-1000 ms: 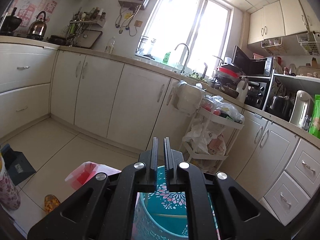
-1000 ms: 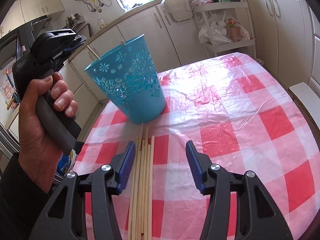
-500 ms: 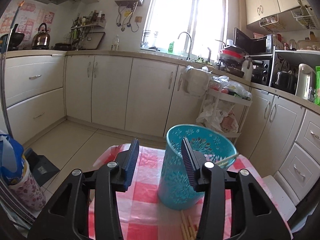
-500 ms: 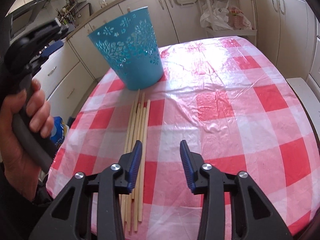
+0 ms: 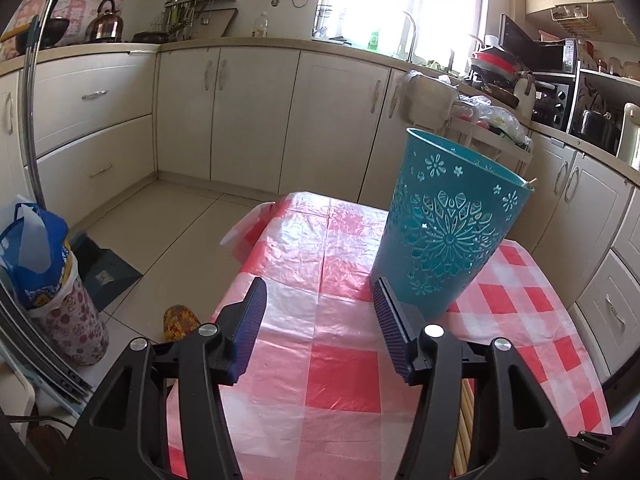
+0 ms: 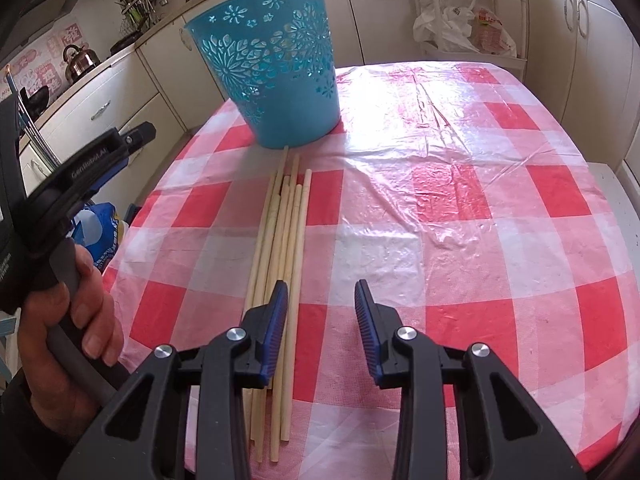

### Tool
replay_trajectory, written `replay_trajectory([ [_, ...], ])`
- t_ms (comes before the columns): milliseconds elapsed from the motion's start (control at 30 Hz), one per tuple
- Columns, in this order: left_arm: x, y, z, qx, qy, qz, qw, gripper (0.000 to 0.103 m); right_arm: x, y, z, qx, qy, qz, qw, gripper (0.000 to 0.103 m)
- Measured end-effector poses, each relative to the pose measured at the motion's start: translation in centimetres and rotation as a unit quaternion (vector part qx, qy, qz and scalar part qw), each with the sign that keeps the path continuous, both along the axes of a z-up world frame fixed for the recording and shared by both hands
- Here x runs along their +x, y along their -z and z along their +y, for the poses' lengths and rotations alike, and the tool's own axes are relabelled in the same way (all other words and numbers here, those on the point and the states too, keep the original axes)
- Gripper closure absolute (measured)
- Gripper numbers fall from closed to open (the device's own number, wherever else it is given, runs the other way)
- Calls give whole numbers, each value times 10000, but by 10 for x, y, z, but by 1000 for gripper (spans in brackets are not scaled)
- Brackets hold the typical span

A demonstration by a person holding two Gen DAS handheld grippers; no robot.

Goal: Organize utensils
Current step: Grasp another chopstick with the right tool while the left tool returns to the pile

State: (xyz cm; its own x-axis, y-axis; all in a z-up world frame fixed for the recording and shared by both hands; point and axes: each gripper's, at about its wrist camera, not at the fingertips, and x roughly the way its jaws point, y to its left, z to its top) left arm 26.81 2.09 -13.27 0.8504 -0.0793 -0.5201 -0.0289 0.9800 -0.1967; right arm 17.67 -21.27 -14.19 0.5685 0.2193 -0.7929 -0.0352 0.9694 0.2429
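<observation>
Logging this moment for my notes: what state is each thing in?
Left gripper: open, holding nothing.
Right gripper: open, holding nothing.
Blue basket: upright on the table, a stick tip showing at its rim.
Chopsticks: lying bundled flat on the tablecloth, ungrasped.

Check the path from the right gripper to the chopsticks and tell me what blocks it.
Nothing visible does. The right gripper is open over bare checked tablecloth, with the chopsticks lying just left of its gap. Beyond them the teal basket stands upright, top open.
</observation>
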Motion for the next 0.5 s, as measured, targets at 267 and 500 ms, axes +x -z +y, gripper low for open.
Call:
replay_trajectory([
  [267, 0, 2, 5, -169, -8, -17, 9999, 40, 10, 3, 2, -50, -83, 77, 9999, 77],
  [500, 0, -1, 1, -126, -2, -28, 9999, 38, 22, 4, 9, -165, -180, 75, 9997, 78],
])
